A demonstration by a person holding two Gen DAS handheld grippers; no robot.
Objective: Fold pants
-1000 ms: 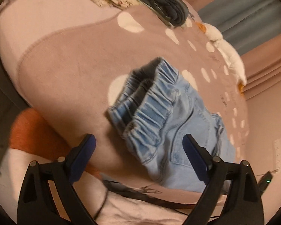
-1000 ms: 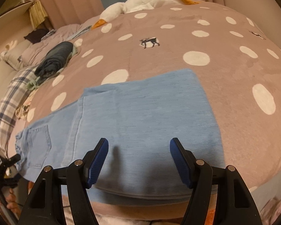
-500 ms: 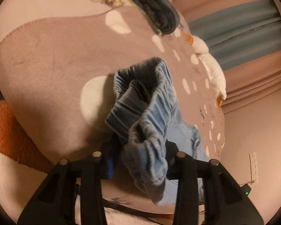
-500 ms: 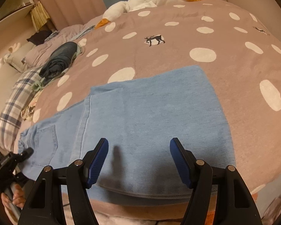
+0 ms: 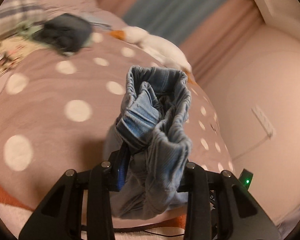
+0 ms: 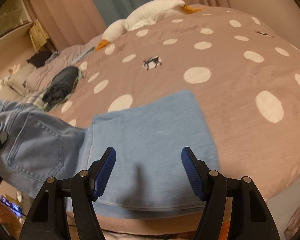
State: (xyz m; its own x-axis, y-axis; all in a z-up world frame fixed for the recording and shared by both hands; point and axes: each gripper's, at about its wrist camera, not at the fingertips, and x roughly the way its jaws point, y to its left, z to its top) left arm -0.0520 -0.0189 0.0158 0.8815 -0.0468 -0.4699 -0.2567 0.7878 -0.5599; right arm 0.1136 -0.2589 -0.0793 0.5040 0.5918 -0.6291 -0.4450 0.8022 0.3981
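Right wrist view shows your work spread over the wide mauve bed cover with white dots [image 6: 220, 64]: the light blue denim pants [image 6: 150, 140] lie there, legs flat, waist end raised at the left. Your left gripper [image 5: 152, 172] has just closed its fingers on the gathered elastic waistband [image 5: 160, 104], so the fold-over seems begun. Next, carry the waistband across onto the legs. Your right gripper [image 6: 148, 172] hovers over the legs, fingers wide apart, holding nothing.

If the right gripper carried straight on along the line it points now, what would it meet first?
Most likely the light blue pants lying flat on the dotted blanket: the right gripper, jaws open and empty, points down at the leg fabric, though depth is uncertain.
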